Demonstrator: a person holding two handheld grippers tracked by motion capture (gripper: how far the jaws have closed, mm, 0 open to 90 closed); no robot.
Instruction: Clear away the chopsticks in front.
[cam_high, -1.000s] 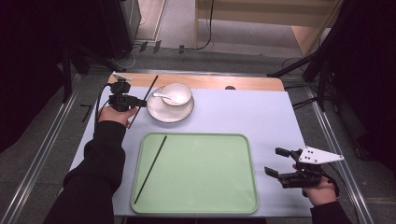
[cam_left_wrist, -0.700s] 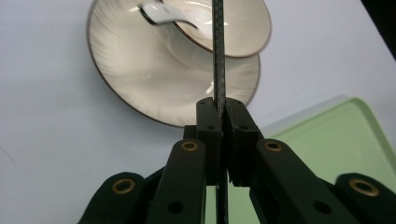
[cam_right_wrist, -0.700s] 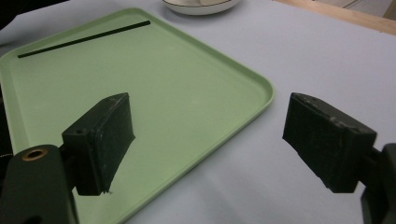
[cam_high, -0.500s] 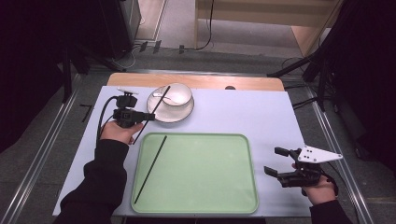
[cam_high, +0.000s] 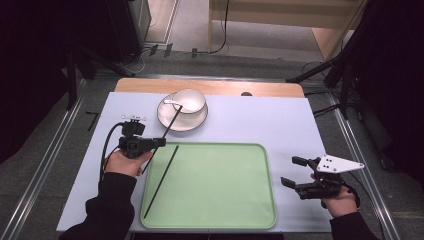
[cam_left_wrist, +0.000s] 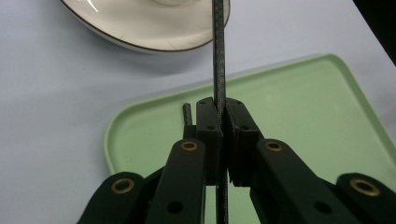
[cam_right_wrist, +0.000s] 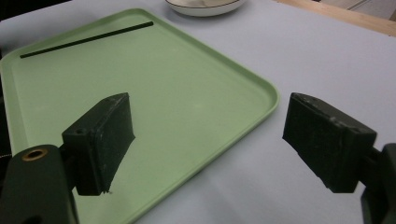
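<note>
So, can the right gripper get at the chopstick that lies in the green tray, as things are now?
Probably yes. The right gripper is open and holds nothing, and the tray between it and the lying chopstick is bare. It must cross the whole tray, and the left gripper, shut on the other chopstick, hovers near the far end.

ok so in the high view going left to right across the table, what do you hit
left tool holding a chopstick → green tray → right tool, open

The saucer with its cup overlaps these, so it is left out.

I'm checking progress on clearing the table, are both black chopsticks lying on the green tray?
No, one chopstick lies on the green tray, while the left gripper is shut on the other chopstick.
</note>
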